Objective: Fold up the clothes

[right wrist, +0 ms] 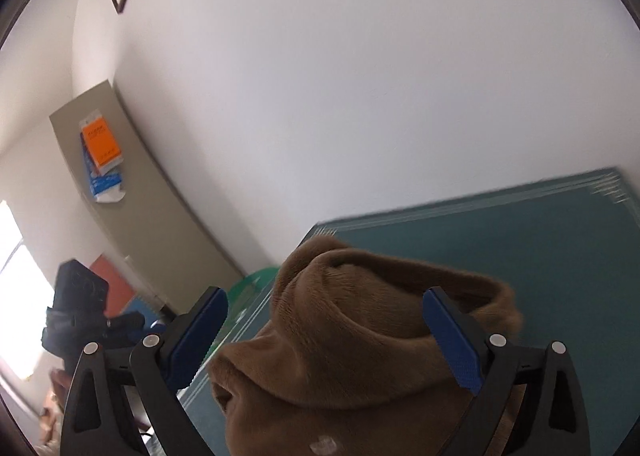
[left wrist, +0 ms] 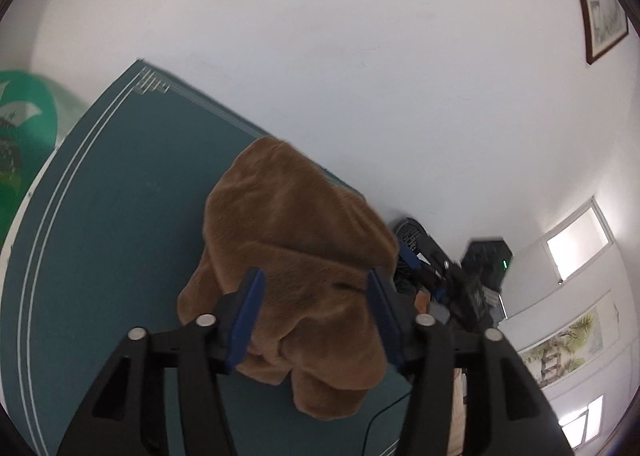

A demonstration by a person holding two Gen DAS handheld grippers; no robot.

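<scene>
A brown plush garment (left wrist: 296, 256) lies bunched in a rounded heap on the teal table mat (left wrist: 100, 216). My left gripper (left wrist: 316, 316) is open; its blue pads stand on either side of the heap's near part without pressing on it. In the right wrist view the same garment (right wrist: 360, 336) fills the lower middle, with a small white tag on its near side. My right gripper (right wrist: 326, 336) is wide open, its pads well apart on both sides of the cloth and holding nothing. The teal mat (right wrist: 520, 236) stretches away behind the garment.
A white wall rises just behind the table's far edge. A green round object (left wrist: 24, 136) stands off the mat's left side. A thin black cable (left wrist: 384, 412) crosses the mat near the garment. A shelf with an orange box (right wrist: 100, 144) is far left.
</scene>
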